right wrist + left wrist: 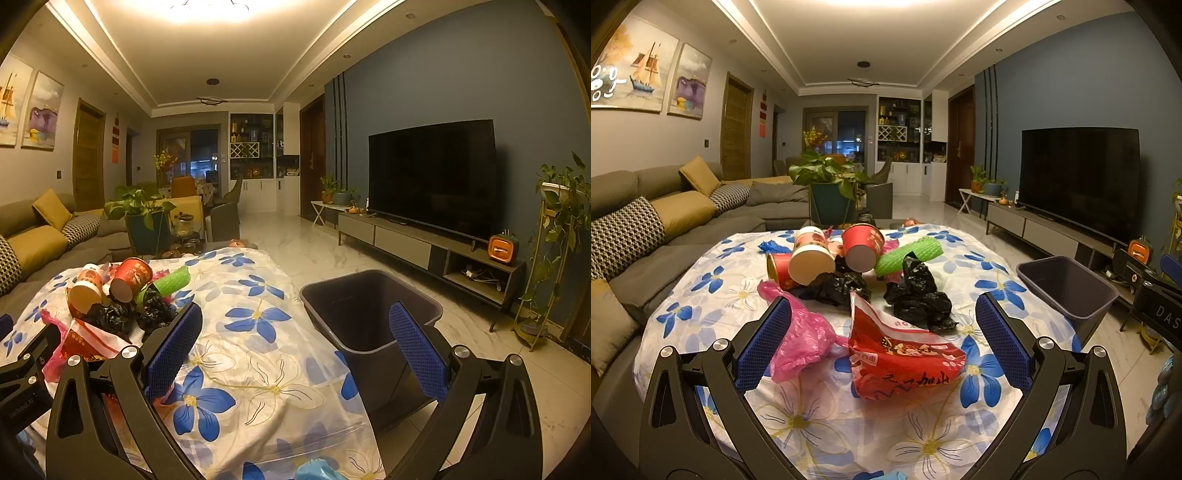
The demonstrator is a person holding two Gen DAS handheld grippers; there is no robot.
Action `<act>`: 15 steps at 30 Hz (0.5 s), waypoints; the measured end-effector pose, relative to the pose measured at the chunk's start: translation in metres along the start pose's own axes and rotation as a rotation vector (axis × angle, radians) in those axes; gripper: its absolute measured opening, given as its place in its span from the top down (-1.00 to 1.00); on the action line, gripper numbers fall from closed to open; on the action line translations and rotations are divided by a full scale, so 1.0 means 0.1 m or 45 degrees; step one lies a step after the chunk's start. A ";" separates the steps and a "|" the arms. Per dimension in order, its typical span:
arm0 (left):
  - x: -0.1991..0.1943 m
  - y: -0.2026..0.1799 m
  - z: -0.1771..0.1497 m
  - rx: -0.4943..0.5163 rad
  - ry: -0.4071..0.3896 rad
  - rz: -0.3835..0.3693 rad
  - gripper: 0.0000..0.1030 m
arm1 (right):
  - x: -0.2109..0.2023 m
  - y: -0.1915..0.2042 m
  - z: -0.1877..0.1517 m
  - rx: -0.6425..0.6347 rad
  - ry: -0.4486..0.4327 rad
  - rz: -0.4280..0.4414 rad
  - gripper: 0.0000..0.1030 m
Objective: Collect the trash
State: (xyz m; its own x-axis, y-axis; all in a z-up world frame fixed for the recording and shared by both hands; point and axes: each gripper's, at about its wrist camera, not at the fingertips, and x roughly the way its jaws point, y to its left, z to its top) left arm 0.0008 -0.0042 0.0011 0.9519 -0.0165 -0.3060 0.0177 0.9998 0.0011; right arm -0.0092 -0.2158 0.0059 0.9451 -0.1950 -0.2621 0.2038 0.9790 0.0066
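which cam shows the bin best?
Right wrist: the bin sits near centre, its open mouth and inside visible, though the right tongs cover part of its front. Left wrist catches it only at the right edge, smaller and distorted.

Warm ceiling light (pixel 886 2) glares overhead (edges bend and darken), the room dim but sharp.

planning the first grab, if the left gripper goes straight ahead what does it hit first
Most likely the red wrapper, lying between the open left gripper's fingers, with the pink bag just beside it. Depth is hard to judge.
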 end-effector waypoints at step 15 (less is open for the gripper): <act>-0.01 -0.03 0.01 -0.004 0.001 -0.005 -0.91 | -0.02 -0.05 0.03 0.002 -0.002 -0.001 -0.90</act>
State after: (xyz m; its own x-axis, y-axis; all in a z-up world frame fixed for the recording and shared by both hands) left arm 0.0000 -0.0067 0.0020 0.9516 -0.0201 -0.3067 0.0201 0.9998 -0.0032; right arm -0.0118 -0.2200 0.0091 0.9454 -0.1956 -0.2608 0.2047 0.9788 0.0081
